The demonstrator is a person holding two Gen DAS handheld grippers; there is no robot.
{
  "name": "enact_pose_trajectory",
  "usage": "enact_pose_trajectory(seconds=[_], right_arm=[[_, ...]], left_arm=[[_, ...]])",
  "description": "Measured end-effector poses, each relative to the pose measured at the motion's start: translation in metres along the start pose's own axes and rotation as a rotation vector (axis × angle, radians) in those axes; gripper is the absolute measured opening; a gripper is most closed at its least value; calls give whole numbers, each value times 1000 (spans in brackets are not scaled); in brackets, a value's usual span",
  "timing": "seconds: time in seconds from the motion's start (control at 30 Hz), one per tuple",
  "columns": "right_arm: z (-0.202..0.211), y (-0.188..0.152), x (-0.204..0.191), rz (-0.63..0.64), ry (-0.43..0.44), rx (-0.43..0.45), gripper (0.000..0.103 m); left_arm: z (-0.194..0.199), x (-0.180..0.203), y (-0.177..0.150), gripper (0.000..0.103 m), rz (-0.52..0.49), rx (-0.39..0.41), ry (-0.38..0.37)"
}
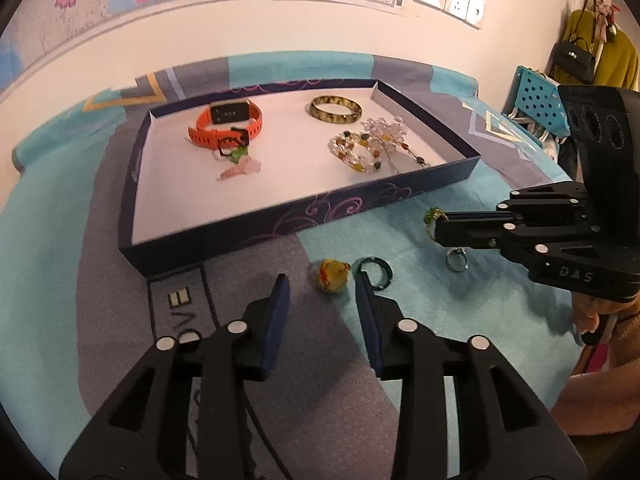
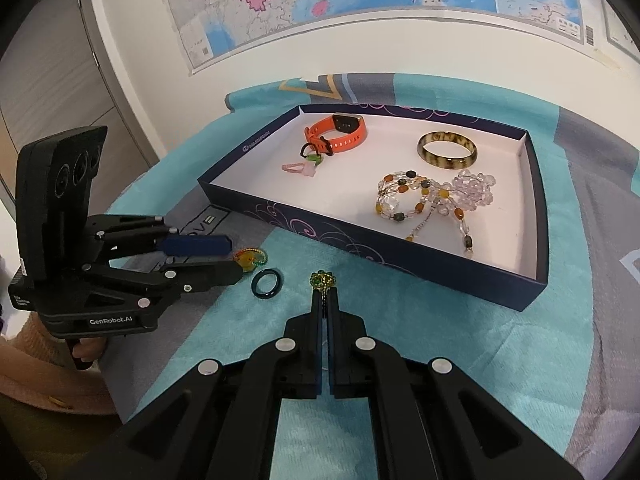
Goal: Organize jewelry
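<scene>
silver ring [image 1: 457,259] only in L view, R claw [image 2: 325,295] hides it

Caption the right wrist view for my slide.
Right gripper pinches a green beaded ring beside the jewelry box.

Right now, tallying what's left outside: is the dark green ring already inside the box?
No, the dark green ring lies on the cloth outside the box, near the left gripper.
</scene>
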State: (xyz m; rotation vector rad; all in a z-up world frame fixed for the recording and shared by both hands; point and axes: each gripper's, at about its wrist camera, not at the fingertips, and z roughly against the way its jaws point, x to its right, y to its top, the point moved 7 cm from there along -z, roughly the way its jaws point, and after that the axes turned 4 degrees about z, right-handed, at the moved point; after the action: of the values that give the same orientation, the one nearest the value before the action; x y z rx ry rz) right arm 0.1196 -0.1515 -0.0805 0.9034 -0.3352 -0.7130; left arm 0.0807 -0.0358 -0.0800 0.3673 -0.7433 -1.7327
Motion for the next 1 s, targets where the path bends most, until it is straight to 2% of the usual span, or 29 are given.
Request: enact_pose_trajectory(seconds=[0.13, 0.23, 0.5, 1.0], right_arm=[[0, -1, -2, 3, 4, 3, 1], [0, -1, -3, 4, 6, 4, 1], [5, 2, -3, -1, 8, 25, 1], [17, 16, 2, -3, 2, 67, 1]], left_arm=[[-8, 2, 2, 33, -8, -19, -9], [-11, 4, 3, 17, -14, -28, -19], [-6, 5, 2, 17, -4, -15, -24], [19, 4, 16, 17, 5, 61, -23]])
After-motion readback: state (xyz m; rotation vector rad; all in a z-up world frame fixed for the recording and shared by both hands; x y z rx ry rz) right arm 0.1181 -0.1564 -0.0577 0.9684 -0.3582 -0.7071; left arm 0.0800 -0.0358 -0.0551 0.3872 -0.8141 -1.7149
